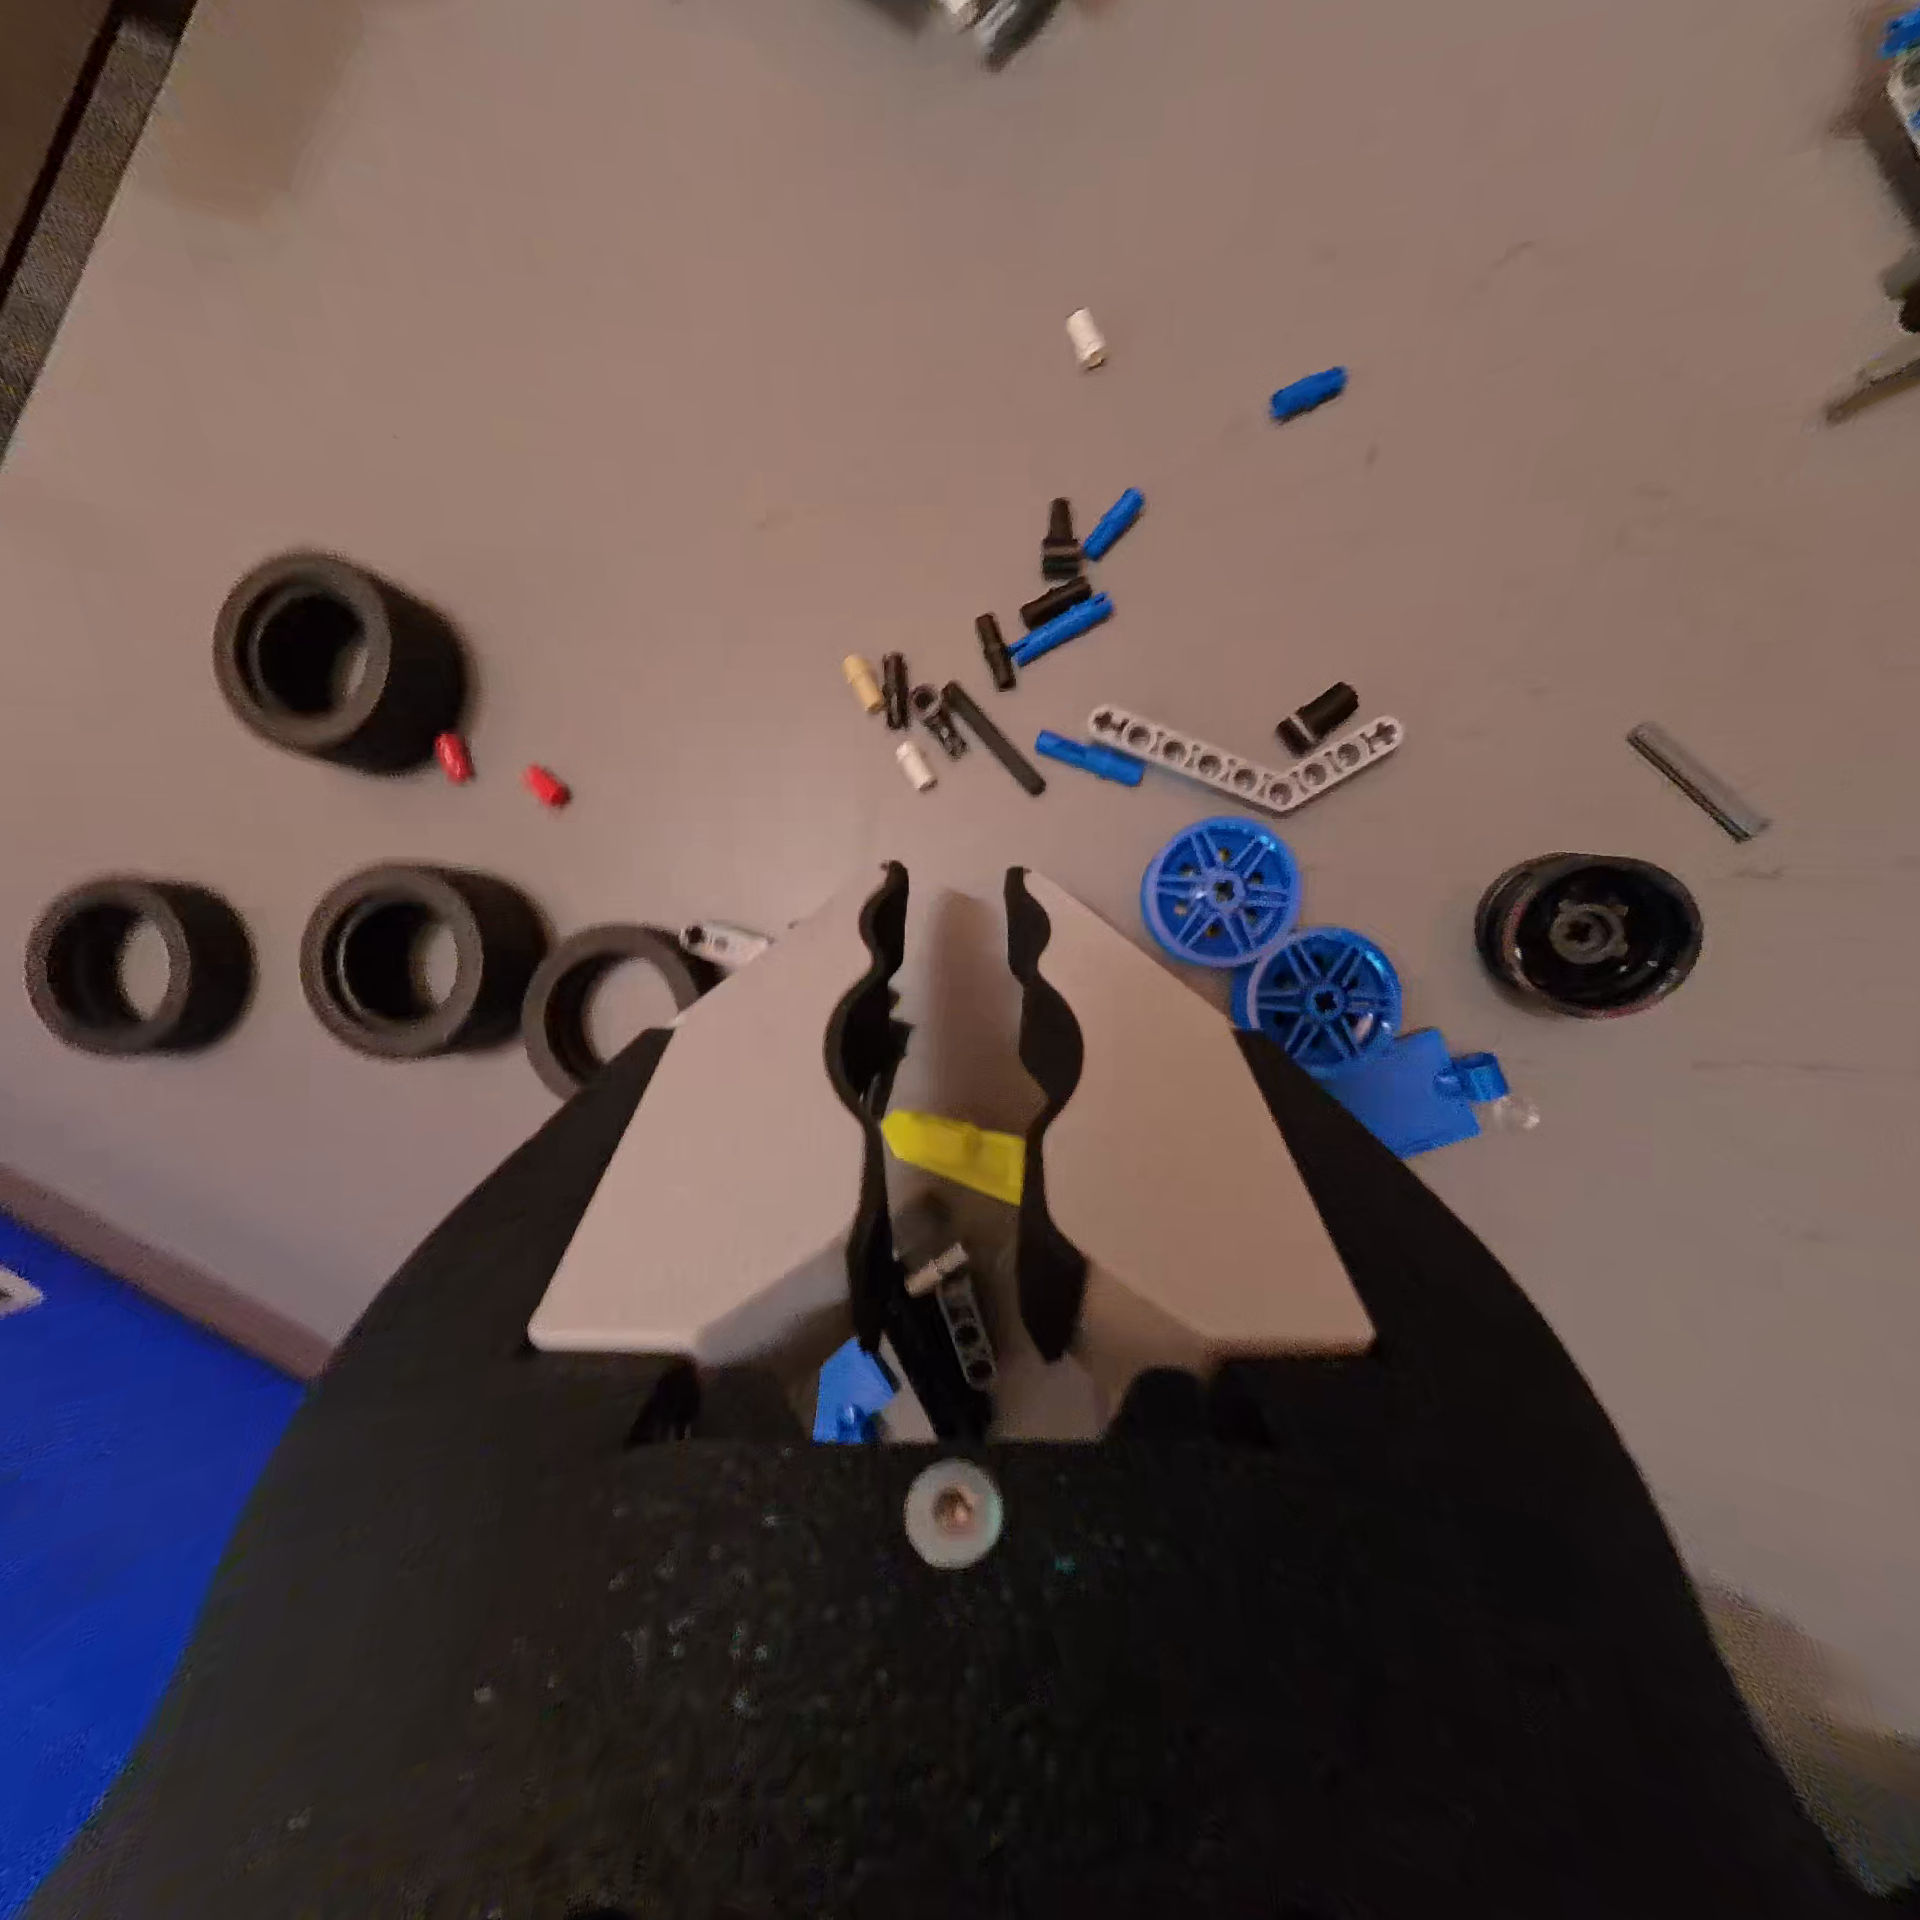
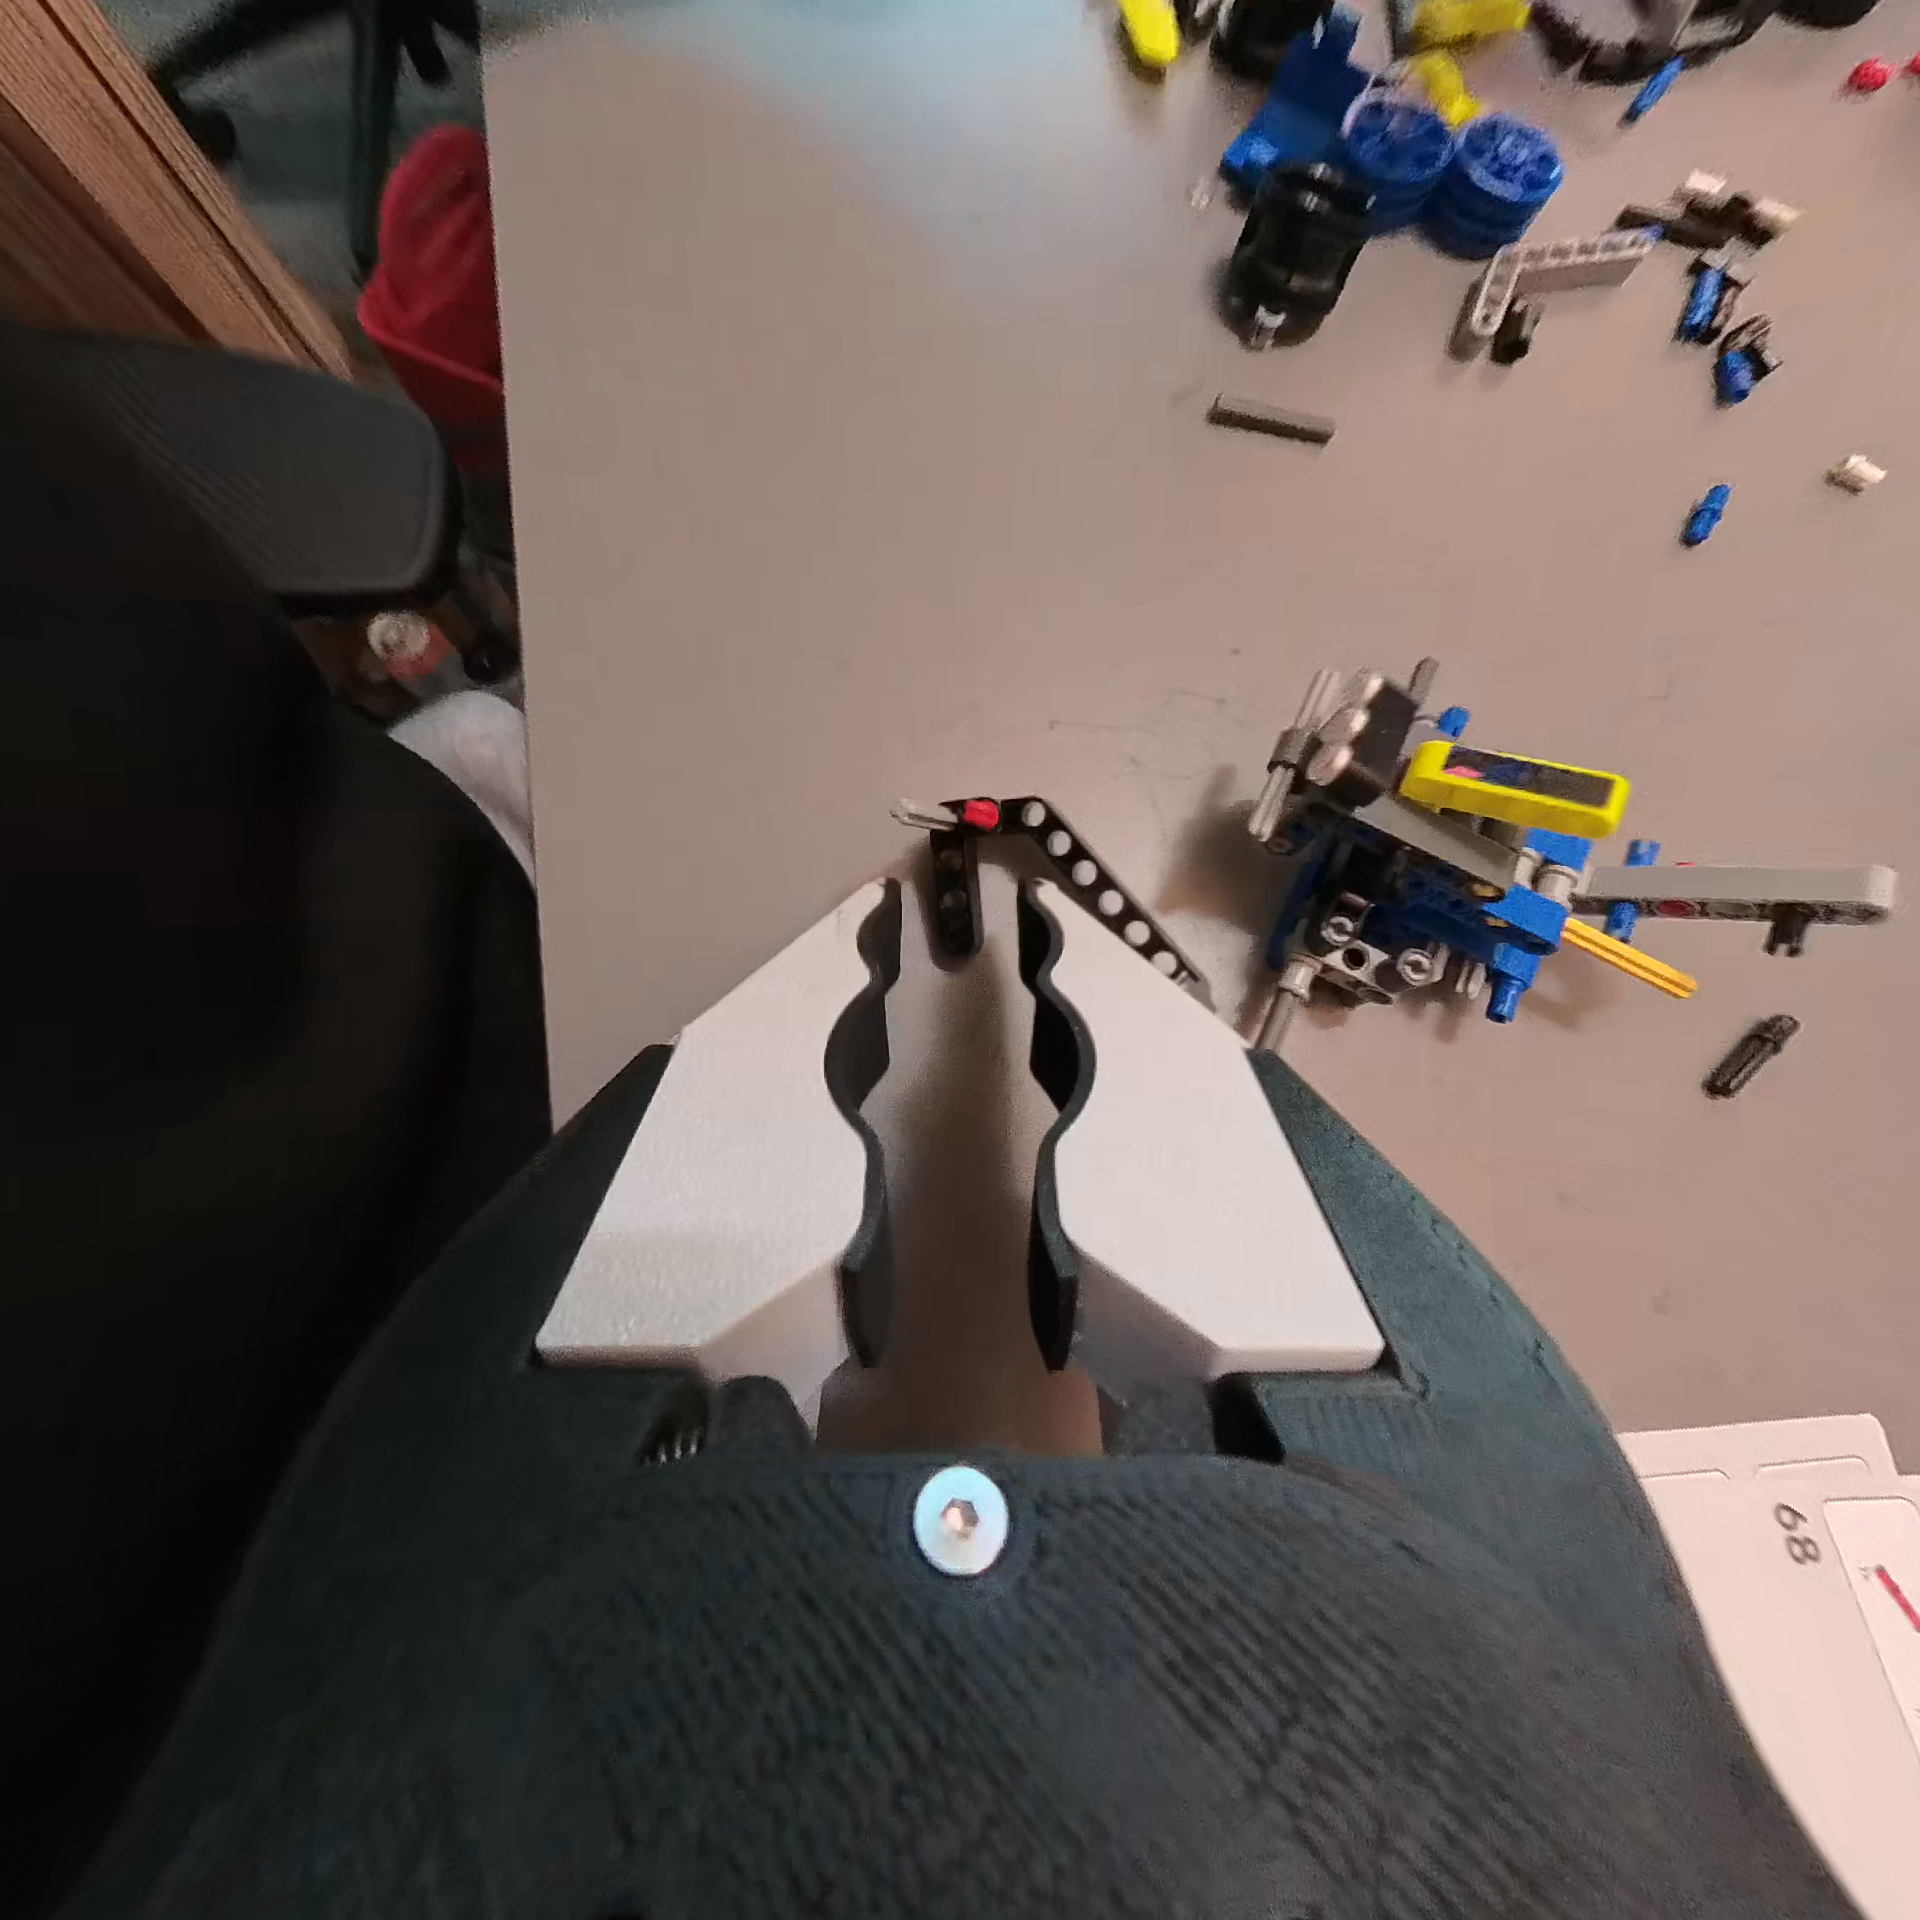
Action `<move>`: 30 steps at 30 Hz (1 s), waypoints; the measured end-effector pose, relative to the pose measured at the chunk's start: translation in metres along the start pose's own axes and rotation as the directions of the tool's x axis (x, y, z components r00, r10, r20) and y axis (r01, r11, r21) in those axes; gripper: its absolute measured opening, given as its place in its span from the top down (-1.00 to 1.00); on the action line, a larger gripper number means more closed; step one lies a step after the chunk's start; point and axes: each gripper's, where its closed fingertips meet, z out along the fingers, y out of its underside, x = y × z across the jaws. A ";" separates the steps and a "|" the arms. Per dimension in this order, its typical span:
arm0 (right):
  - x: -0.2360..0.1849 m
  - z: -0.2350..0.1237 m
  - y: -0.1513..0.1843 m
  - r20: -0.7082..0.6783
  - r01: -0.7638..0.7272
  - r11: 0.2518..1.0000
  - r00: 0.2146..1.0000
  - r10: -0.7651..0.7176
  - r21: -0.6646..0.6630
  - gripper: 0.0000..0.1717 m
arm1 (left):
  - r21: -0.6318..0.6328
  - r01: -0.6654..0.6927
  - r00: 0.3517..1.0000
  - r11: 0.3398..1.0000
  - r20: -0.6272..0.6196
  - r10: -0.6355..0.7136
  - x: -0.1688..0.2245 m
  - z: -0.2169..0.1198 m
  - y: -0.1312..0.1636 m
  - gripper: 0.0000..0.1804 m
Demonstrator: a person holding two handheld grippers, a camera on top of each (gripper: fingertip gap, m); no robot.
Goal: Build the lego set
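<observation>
In the left wrist view my left gripper point(image 1: 954, 878) is open and hovers over the grey table point(image 1: 727, 416). Bare table shows between its fingertips. Farther back, a yellow piece point(image 1: 956, 1151), a black holed beam point(image 1: 961, 1335) and a blue piece point(image 1: 850, 1387) show through the gap, below the fingers. In the right wrist view my right gripper point(image 2: 958, 891) is open near the table's left edge. A short black holed beam point(image 2: 954, 883) lies between its fingertips with space on both sides. A red pin point(image 2: 979, 814) joins that beam to a longer black beam point(image 2: 1101, 899) slanting right.
Several black tyres point(image 1: 332, 655) lie to the left, with two blue wheel hubs point(image 1: 1221, 894), a black wheel point(image 1: 1590, 935), a grey bent beam point(image 1: 1247, 764) and scattered pins point(image 1: 1060, 623). A blue, grey and yellow brick assembly point(image 2: 1455, 862) lies right of my right gripper. A black chair point(image 2: 208, 727) is at the left and white sheets point(image 2: 1787, 1558) at the lower right. Spacing between my two grippers at the tips: around 30 cm.
</observation>
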 end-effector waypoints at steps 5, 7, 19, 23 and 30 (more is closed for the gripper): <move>0.021 -0.025 -0.008 -0.067 -0.047 0.989 0.996 0.057 0.138 0.80 | 0.035 0.002 1.000 0.999 -0.031 -0.001 0.007 0.017 -0.020 0.82; 0.038 -0.037 -0.002 -0.144 -0.067 0.985 0.985 0.091 0.159 0.82 | 0.034 0.026 0.999 0.999 -0.029 -0.025 0.005 0.023 -0.023 0.83; 0.069 -0.056 0.042 -0.346 -0.076 0.988 0.931 0.118 0.133 0.87 | 0.021 0.069 0.993 0.997 0.091 -0.070 -0.017 0.015 -0.019 0.85; 0.067 -0.047 0.059 -0.373 -0.106 0.991 0.919 0.127 0.077 0.86 | 0.111 0.152 0.962 0.982 0.212 -0.173 -0.043 -0.014 -0.020 0.89; 0.071 -0.041 0.068 -0.361 -0.143 0.989 0.922 0.141 0.021 0.89 | 0.277 0.198 0.925 0.940 0.263 -0.273 -0.053 -0.050 -0.024 0.92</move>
